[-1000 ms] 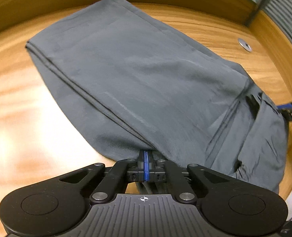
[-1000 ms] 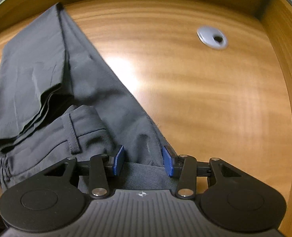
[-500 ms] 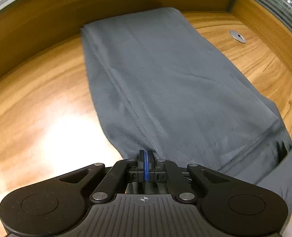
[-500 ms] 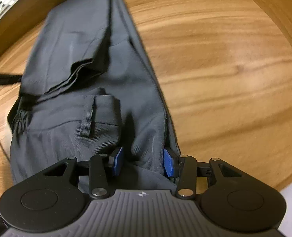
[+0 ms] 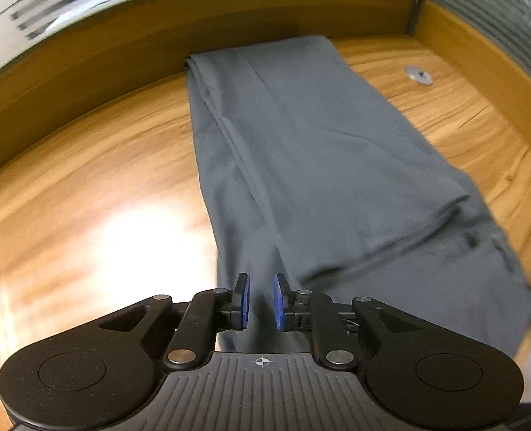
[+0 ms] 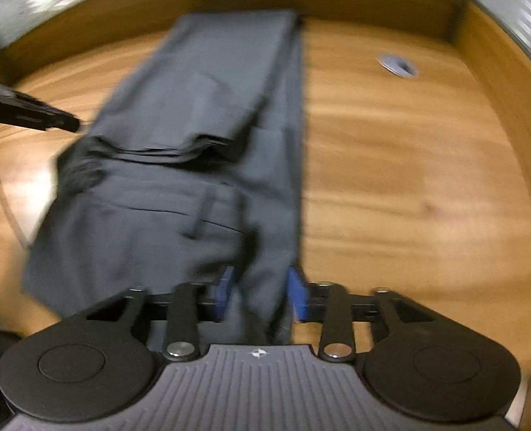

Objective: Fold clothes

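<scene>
The grey trousers [image 5: 312, 165] lie lengthwise on the wooden table [image 5: 85, 194], folded once so the leg ends rest over the seat, the far fold near the table's back edge and the waistband end at its near edge.

The left tongs [image 5: 260, 301] have just been opening: half a second ago the blue pads were pinched together on the near cloth edge, and now a narrow gap shows between them with fabric lying in it unpressed. So the left side has let go, which suggests the leg fold has been laid down.

The right tongs [image 6: 261, 292] have just been closing on the trousers' long edge at the near right. A ridge of cloth runs between the pads, which stood clearly wider half a second ago. The picture is smeared by motion, so they look to be bearing on the cloth, but I would not swear the grip is firm.

The round grommet [image 5: 418, 74] sits bare toward the table's far right corner. Likely next is a second fold, or a tug to square the bundle.
</scene>
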`<move>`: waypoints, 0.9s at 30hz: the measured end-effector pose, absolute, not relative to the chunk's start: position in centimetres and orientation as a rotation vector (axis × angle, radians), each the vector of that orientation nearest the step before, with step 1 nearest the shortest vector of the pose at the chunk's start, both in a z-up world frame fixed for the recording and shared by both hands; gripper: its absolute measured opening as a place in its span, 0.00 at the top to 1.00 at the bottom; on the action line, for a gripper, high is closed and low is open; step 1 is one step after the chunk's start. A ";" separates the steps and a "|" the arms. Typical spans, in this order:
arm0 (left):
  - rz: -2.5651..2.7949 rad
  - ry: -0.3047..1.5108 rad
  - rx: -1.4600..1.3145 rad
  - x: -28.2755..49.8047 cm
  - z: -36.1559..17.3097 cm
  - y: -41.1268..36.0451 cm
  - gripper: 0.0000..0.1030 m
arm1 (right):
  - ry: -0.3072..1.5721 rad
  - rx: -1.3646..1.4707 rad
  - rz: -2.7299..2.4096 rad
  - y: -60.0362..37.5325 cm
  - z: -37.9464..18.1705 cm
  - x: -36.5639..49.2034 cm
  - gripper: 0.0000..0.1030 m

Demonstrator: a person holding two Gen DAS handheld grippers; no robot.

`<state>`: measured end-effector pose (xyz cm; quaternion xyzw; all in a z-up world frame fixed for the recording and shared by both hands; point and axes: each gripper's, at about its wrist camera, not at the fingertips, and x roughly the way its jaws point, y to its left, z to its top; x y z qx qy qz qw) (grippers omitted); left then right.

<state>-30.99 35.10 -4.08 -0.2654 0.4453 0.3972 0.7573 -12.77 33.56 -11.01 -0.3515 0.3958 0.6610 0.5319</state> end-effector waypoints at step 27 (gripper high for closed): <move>0.885 1.072 -0.634 -29.9 -6.6 18.3 0.45 | 0.606 -1.288 2.120 32.6 -12.3 -12.6 0.48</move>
